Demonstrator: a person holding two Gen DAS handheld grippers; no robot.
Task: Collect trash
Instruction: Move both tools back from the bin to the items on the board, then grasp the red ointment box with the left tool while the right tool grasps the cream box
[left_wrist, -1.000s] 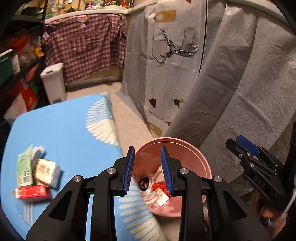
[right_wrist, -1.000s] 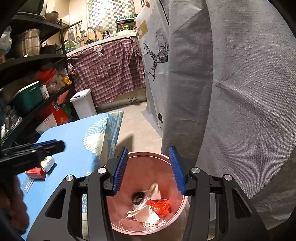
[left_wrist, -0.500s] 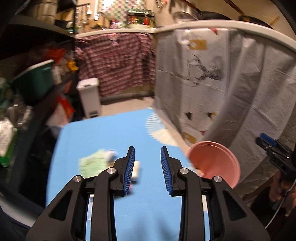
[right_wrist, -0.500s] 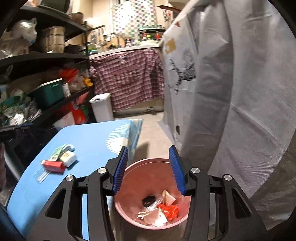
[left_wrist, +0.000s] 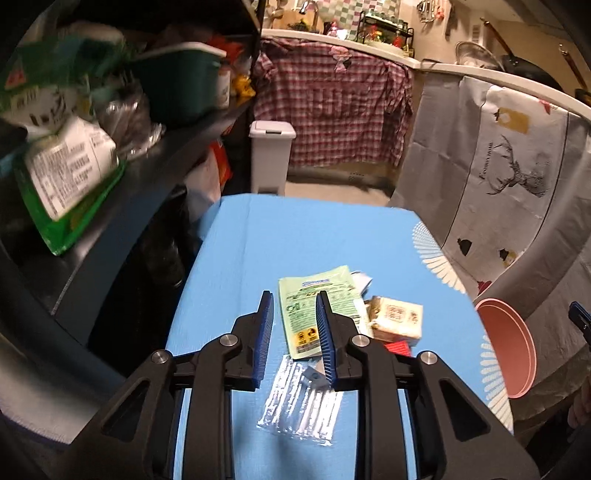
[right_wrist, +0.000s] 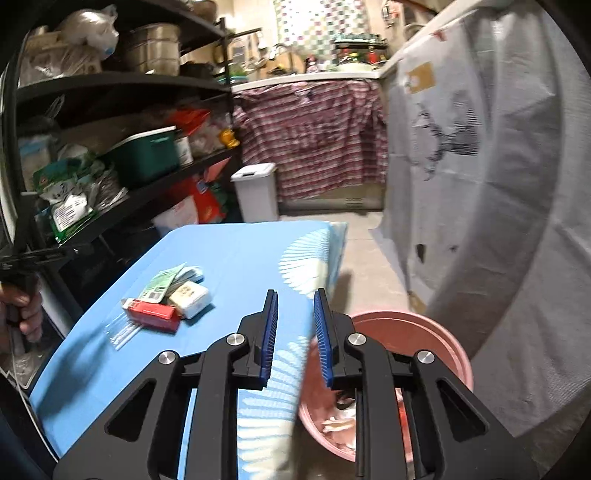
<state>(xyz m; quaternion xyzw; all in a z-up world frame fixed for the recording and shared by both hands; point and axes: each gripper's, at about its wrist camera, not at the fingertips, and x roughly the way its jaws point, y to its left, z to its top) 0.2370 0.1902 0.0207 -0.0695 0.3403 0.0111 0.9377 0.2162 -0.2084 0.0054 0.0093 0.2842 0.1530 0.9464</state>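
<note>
**Swung from bin to table, both claws narrowing and empty**

Swung away from the pink bin (left_wrist: 511, 347), now at the right margin of the left view instead of under the claw; left gripper (left_wrist: 293, 332) now over the blue table (left_wrist: 295, 236), above the remaining litter. Jaws on both sides just been closing, nothing between them: left gripper part-closed with a clear gap, right gripper (right_wrist: 294, 338) likewise narrowed and bare, poised over the table's near edge beside the bin.

Partly done, by the look of it: scraps already lying in the bin bottom (right_wrist: 341, 424). Left to collect, in one cluster mid-table: green packet (left_wrist: 317, 306), beige carton (left_wrist: 397, 319) touching it, red box (right_wrist: 151, 314) just beside, clear plastic sleeve (left_wrist: 303, 406) nearest the left claw.

Open tabletop all round the cluster, so free approach from above. Tight on the far side: black shelving (left_wrist: 122, 206) hard against the table edge. Bin close against the table's right edge, draped grey sheet (right_wrist: 498, 221) just behind it.
</note>
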